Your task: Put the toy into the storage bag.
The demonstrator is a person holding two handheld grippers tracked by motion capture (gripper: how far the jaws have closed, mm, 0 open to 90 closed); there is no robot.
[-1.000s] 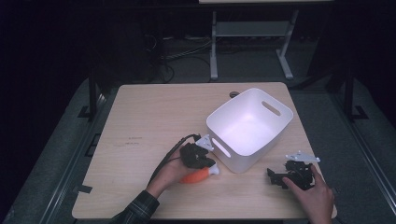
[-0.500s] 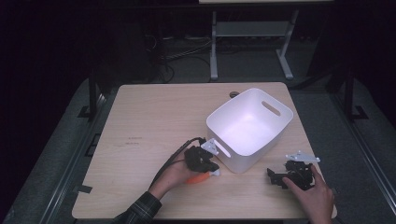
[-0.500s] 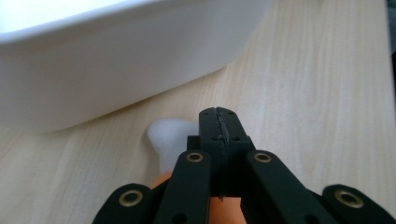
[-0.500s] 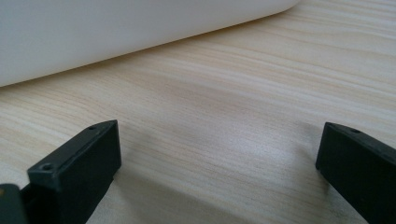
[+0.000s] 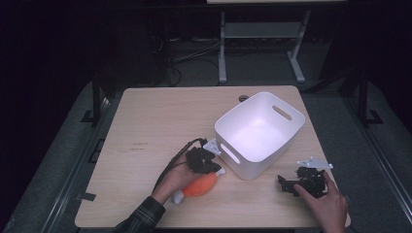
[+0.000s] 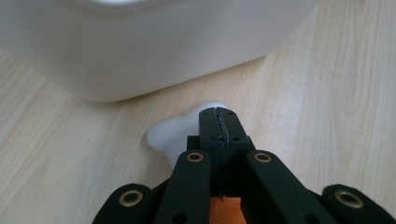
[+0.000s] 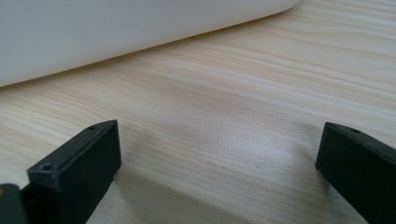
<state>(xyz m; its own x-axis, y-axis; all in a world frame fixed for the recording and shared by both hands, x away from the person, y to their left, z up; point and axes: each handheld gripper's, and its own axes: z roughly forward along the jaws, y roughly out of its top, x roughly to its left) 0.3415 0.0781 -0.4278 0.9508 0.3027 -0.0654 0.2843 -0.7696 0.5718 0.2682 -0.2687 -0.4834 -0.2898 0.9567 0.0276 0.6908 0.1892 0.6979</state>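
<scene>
Left gripper fingers pressed together over the orange toy drumstick (white knob end), bin at one o'clock. Right gripper fingers spread wide, empty, resting on desk.

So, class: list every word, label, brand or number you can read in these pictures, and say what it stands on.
None can be read.
Table: a faint dark mark that may be writing, too small and blurred to read.
White bin, orange toy, both claws: no lettering visible.
</scene>
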